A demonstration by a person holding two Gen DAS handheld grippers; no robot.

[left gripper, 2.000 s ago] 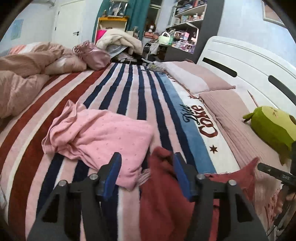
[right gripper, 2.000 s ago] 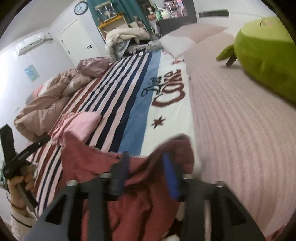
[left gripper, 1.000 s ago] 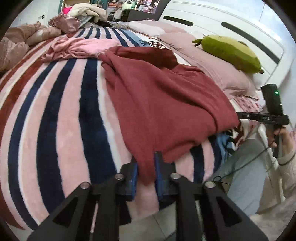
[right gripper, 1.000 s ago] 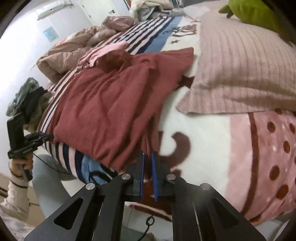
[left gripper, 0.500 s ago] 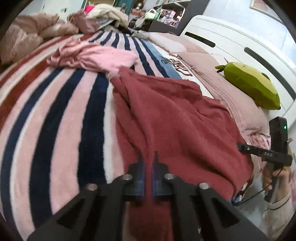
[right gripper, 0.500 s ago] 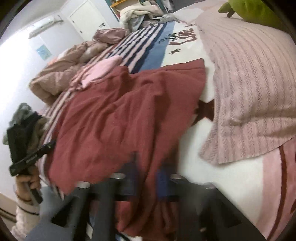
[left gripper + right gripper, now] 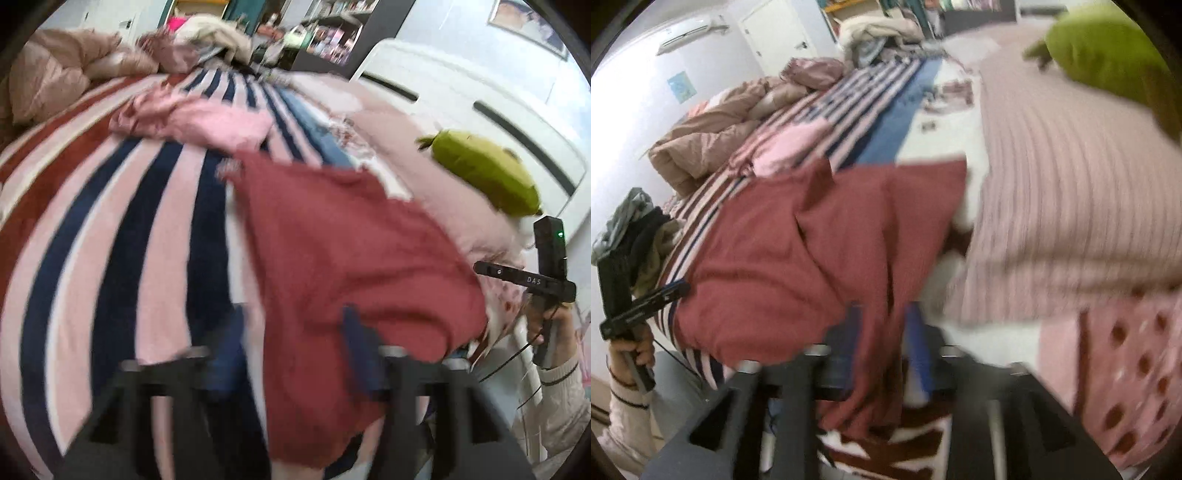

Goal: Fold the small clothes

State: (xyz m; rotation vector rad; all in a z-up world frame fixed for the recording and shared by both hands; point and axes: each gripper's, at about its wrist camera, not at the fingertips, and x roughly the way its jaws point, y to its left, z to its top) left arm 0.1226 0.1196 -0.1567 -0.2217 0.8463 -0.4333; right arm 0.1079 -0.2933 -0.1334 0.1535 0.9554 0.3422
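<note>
A dark red garment lies spread on the striped blanket, its near edge hanging over the bed's side. It also shows in the right wrist view. My left gripper is open, its blue fingers standing apart on either side of the garment's near left edge. My right gripper is open too, with a fold of the red cloth lying between its fingers. A pink garment lies crumpled farther up the bed. Both views are blurred.
A green plush toy lies on a ribbed pink pillow by the white headboard. A crumpled beige duvet sits at the far side. The other hand-held gripper shows at each view's edge.
Both grippers were shut on the red garment's near edge and have opened. The garment now lies flatter on the bed.
</note>
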